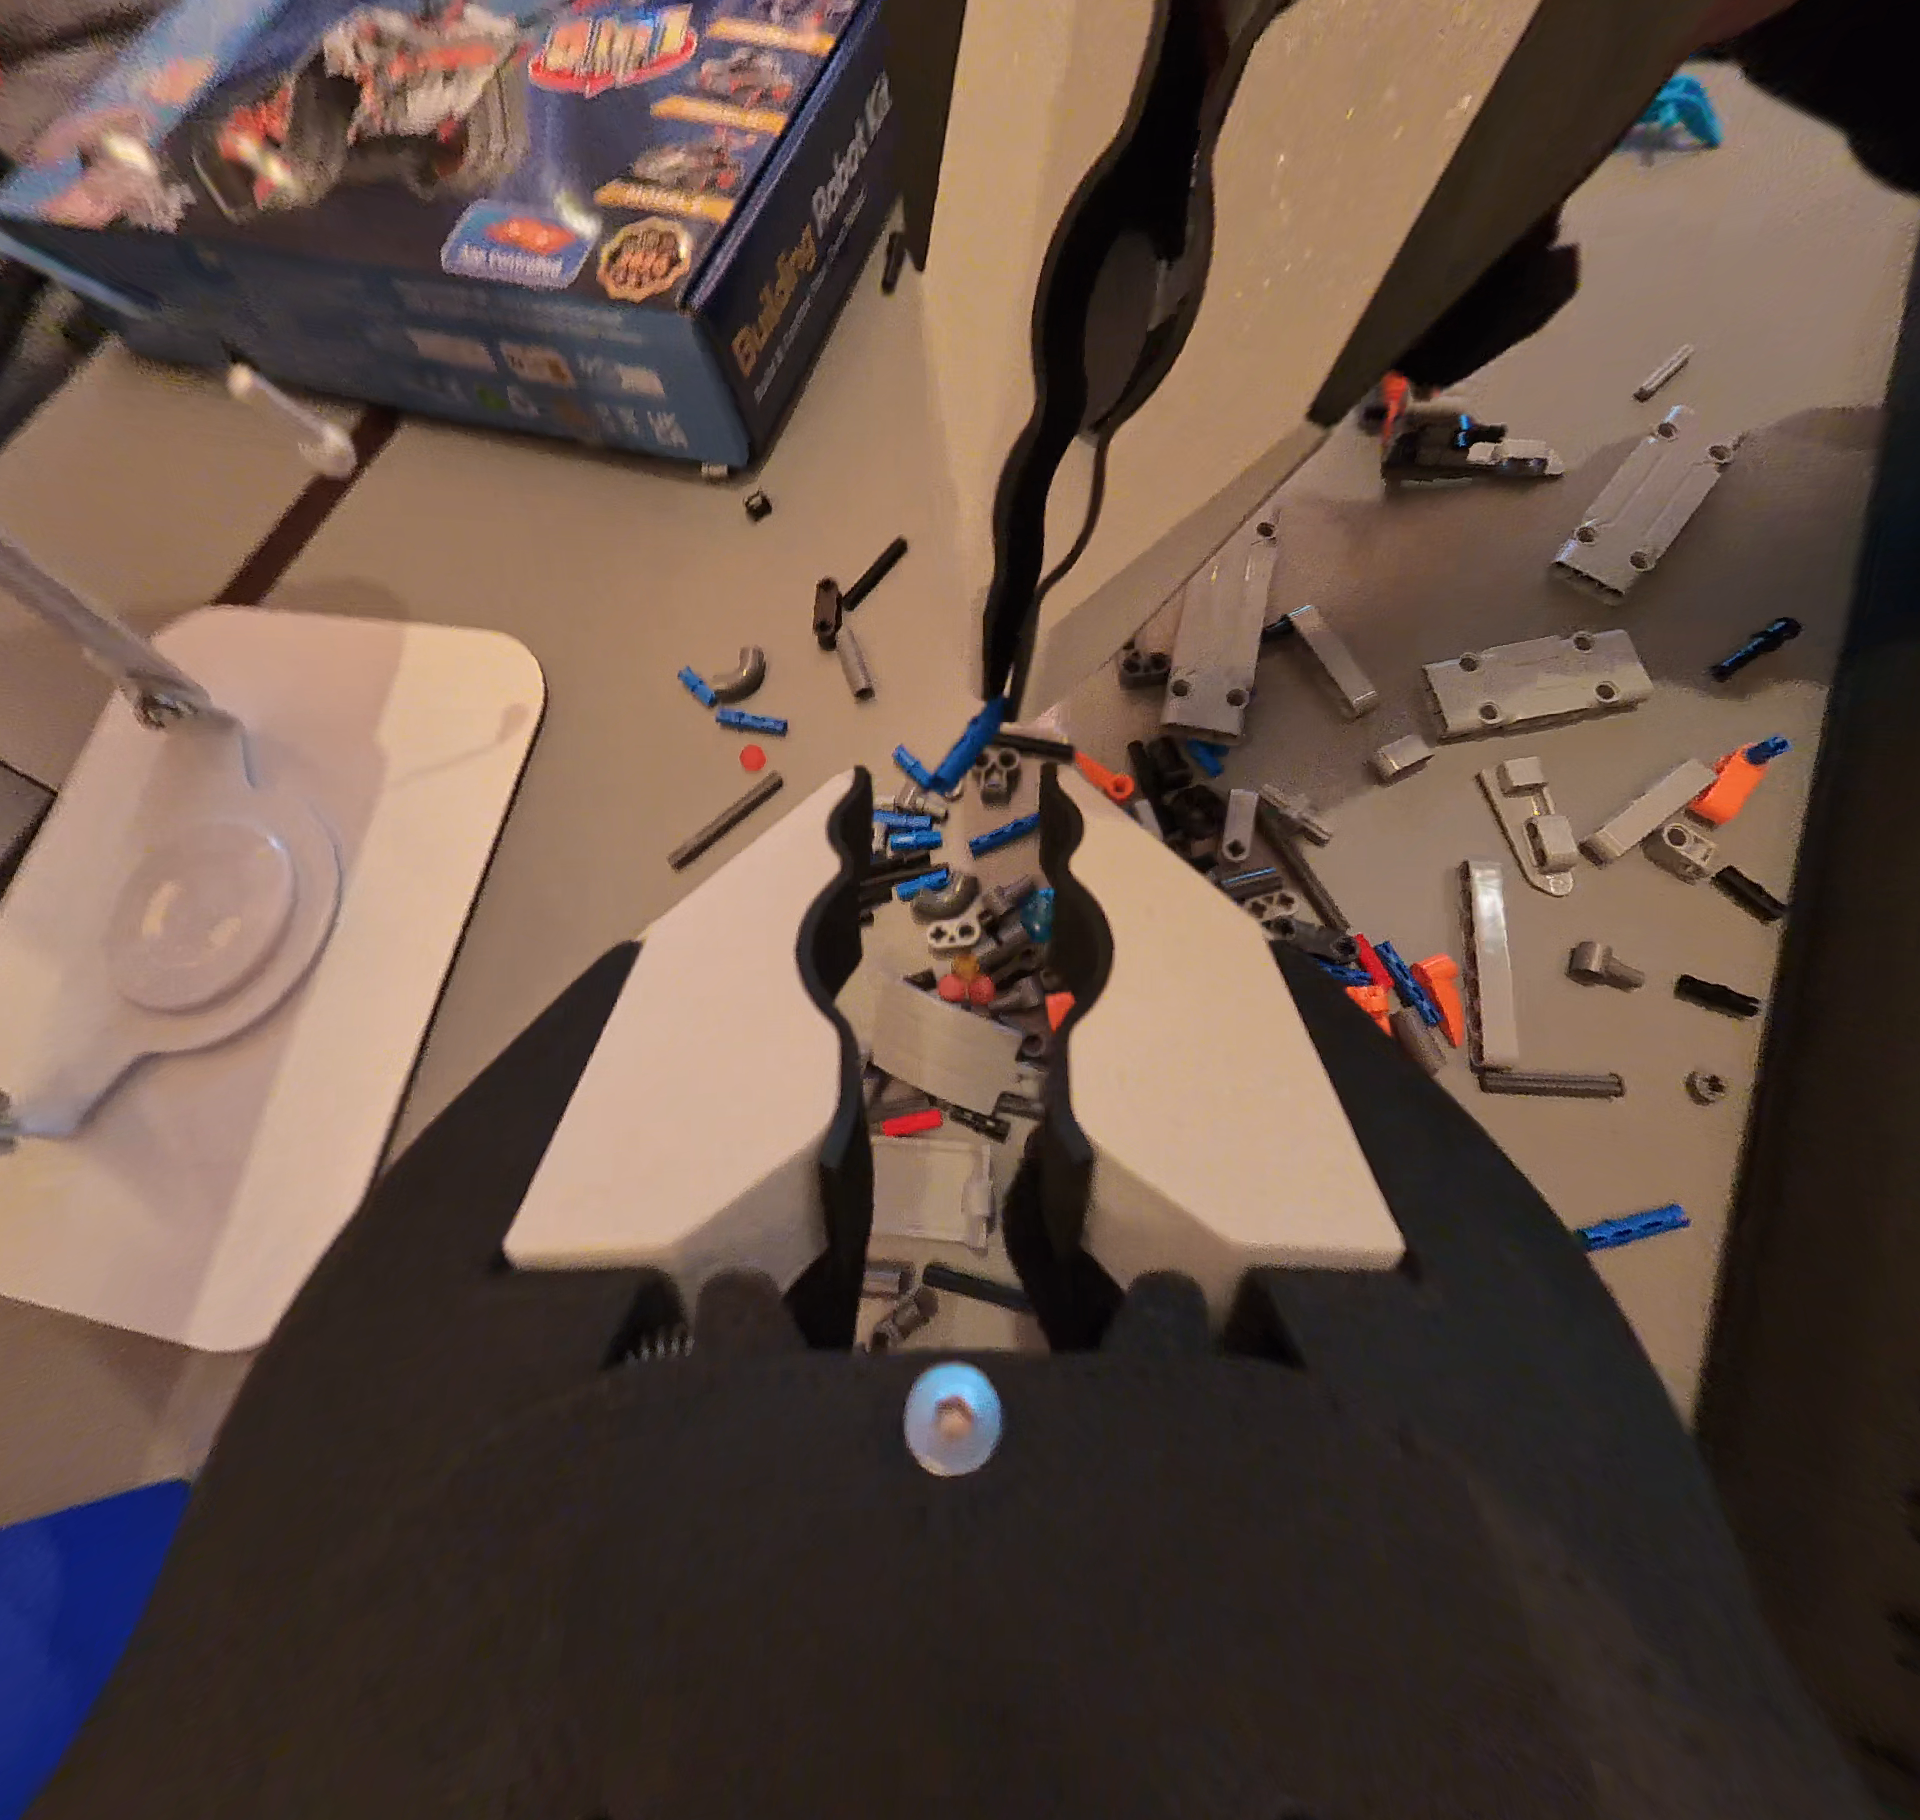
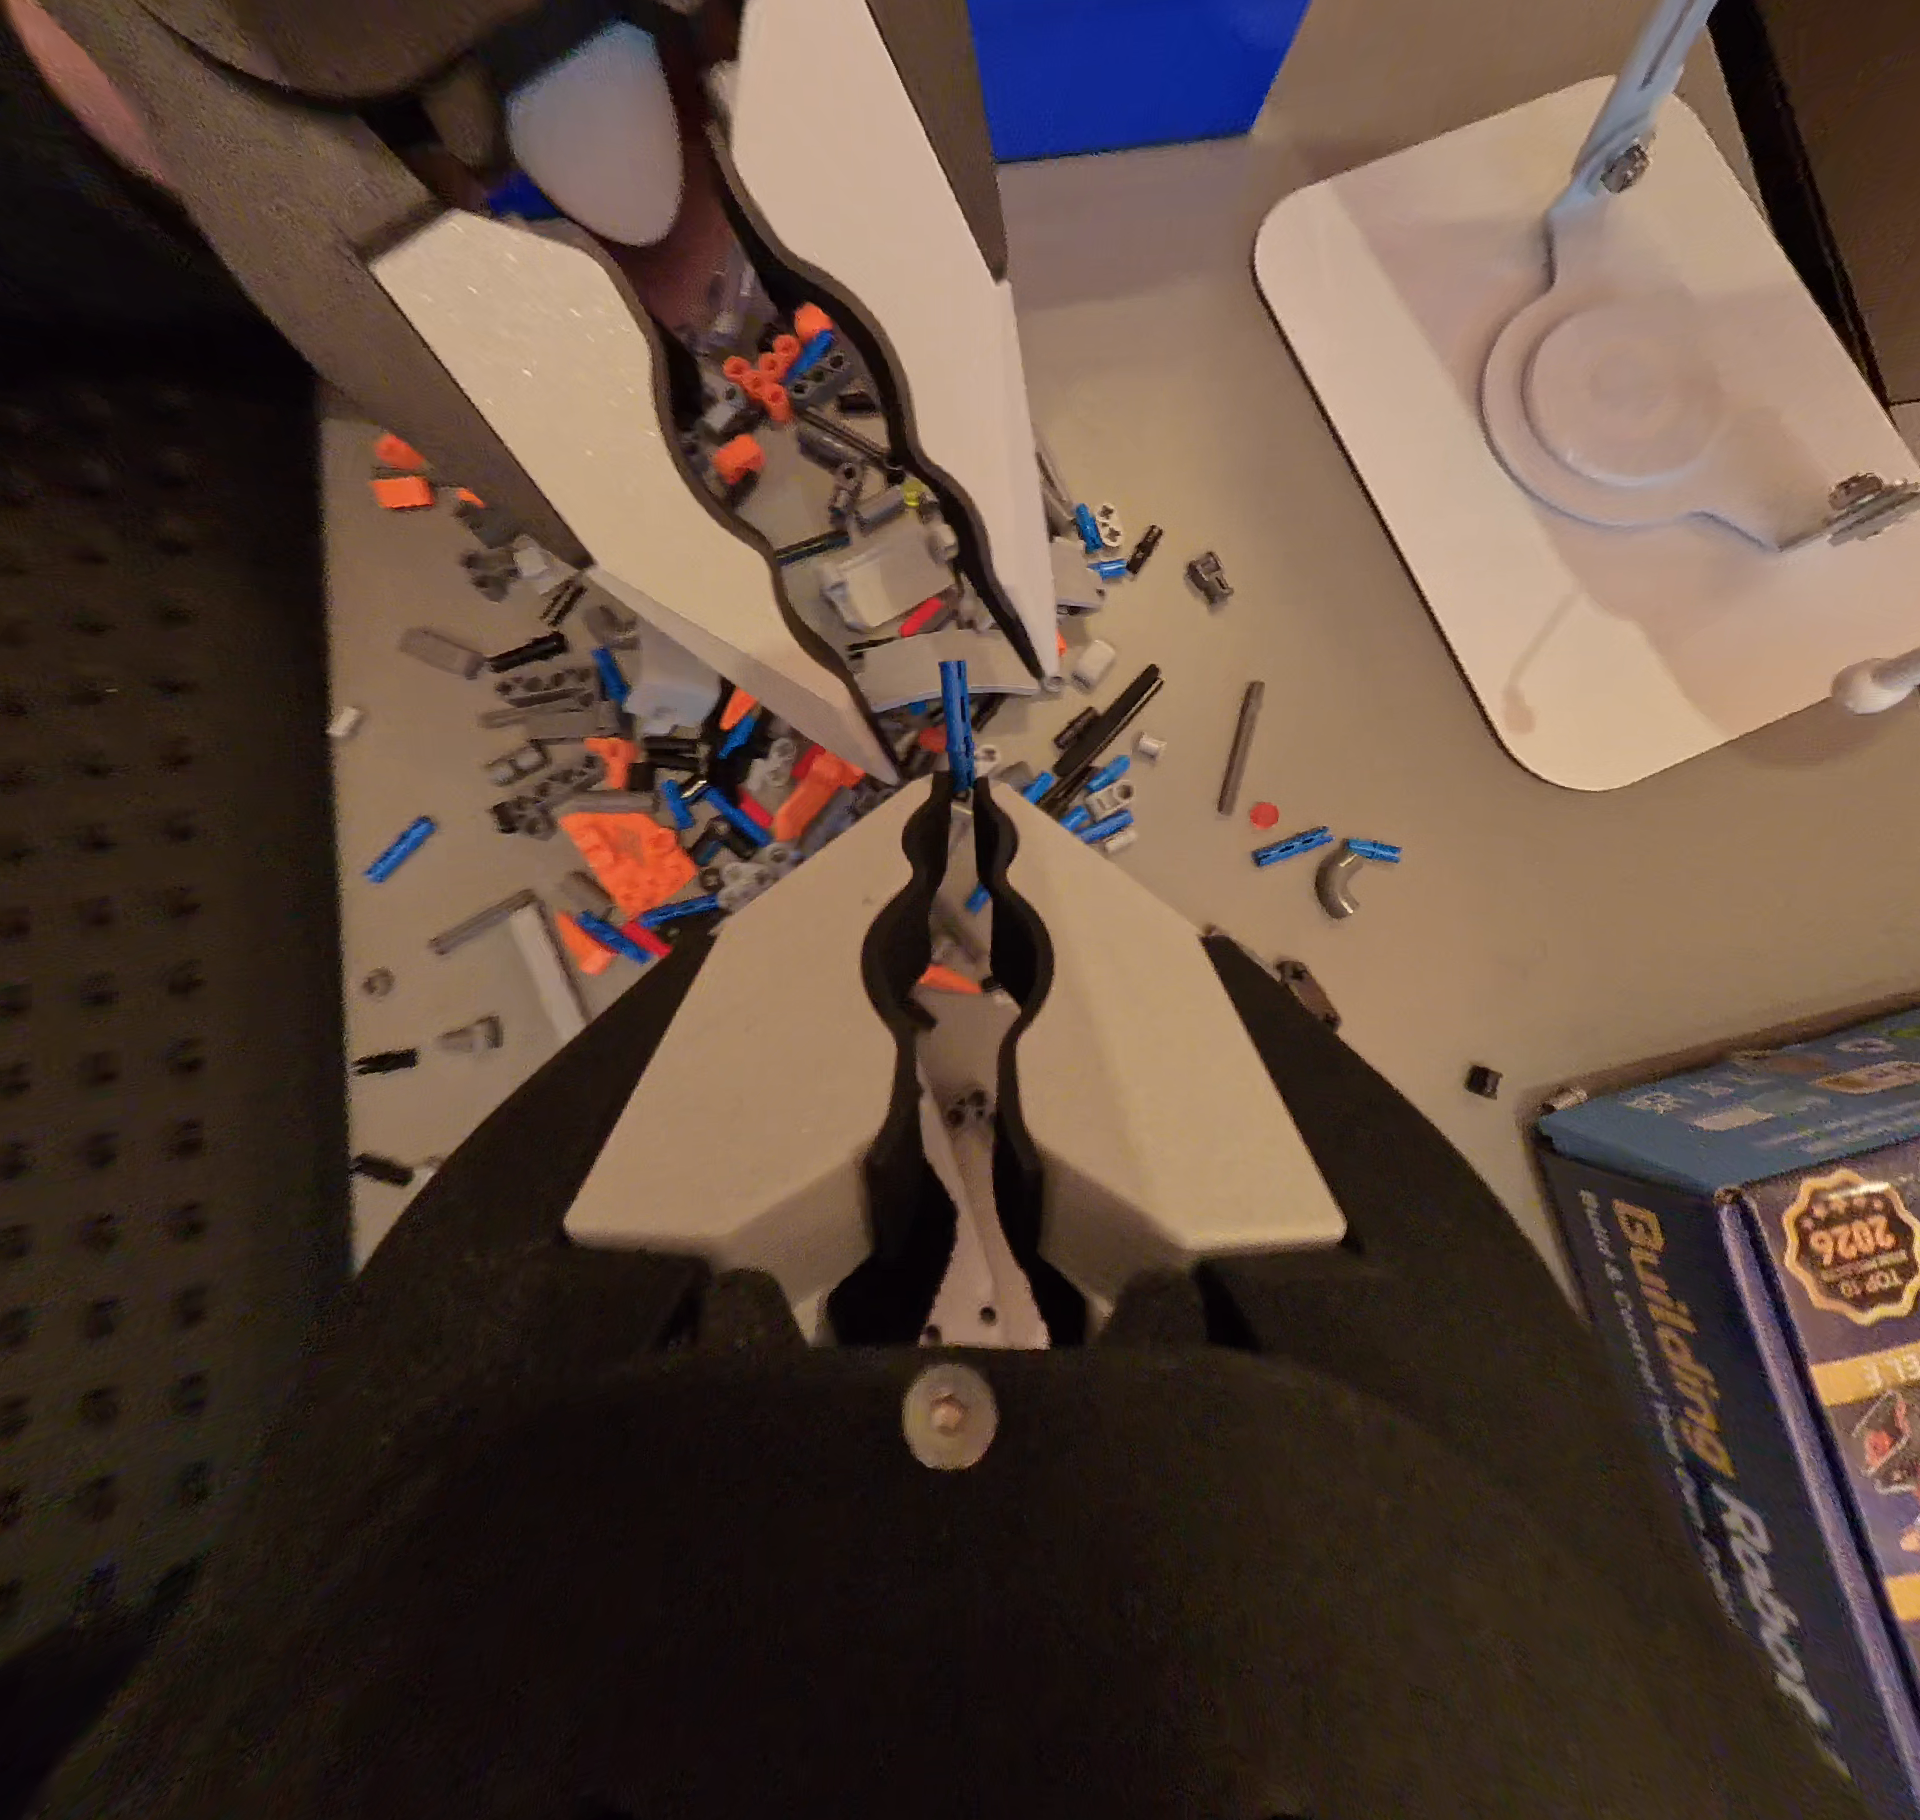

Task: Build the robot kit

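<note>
We have our right gripper [image 2: 961, 799] pinched onto 1 end of a blue pin [image 2: 956, 726], with only the very tips of the jaws on it; the rest of the pin juts out far of the tips, over the heap of small building parts [image 2: 727, 783] on the grey table [image 2: 1351, 991]. Our left gripper [image 1: 956, 783] faces it from the far side, its jaws apart by a clear gap with nothing between them, tips just beside the pin's free end.

So slight a hold looks risky to us: the pin could pivot or slip out, and if it fell into the heap it would be lost among the many other blue pins there. The 2 sets of tips are very close, so we judge a small nudge could knock them together or flick the pin away.

Around us, loose grey beams, black axles and orange pieces lie scattered, thickest right under the tips. A red stud [image 2: 1263, 814] and a grey elbow piece [image 2: 1340, 892] lie to the right. A white stand base [image 2: 1455, 523] sits at the far right, and a blue kit box [image 2: 1714, 1355] at the near right
</note>
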Tool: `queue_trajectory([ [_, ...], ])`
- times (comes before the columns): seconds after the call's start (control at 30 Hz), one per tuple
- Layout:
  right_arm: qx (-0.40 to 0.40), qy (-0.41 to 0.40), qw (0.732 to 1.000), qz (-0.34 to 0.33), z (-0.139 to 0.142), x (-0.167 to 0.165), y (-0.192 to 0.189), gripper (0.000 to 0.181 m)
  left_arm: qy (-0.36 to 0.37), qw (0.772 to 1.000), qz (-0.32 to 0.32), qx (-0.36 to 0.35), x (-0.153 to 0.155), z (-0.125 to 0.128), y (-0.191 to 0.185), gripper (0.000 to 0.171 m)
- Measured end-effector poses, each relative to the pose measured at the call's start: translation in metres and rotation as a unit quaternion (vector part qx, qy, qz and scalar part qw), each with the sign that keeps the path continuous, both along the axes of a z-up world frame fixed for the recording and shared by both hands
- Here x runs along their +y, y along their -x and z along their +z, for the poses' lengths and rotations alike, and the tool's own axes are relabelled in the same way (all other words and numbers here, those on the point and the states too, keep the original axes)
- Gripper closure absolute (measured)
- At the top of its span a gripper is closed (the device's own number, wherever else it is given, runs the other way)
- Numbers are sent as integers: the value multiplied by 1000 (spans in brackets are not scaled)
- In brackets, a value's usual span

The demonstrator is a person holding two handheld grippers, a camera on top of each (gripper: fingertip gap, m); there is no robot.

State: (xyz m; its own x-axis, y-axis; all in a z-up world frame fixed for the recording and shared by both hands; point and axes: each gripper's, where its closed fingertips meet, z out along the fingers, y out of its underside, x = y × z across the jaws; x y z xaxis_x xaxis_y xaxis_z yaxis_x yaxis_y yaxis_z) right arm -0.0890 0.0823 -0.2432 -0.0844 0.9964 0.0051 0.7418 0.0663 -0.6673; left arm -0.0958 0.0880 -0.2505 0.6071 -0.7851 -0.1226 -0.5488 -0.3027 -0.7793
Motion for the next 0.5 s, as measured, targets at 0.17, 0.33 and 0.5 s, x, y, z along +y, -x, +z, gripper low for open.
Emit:
queue_trajectory([
  [0.17, 15, 16, 1000, 4, 15, -18, -13, 180, -67, 997, -34, 28, -8, 12, -18, 147],
  [0.33, 28, 27, 999, -1, 23, -26, -24, 180, -104, 992, -63, 39, -17, 18, -34, 161],
  [0.5, 47, 46, 998, -4, 29, -32, -32, 180, -124, 988, -79, 43, -23, 22, -41, 164],
])
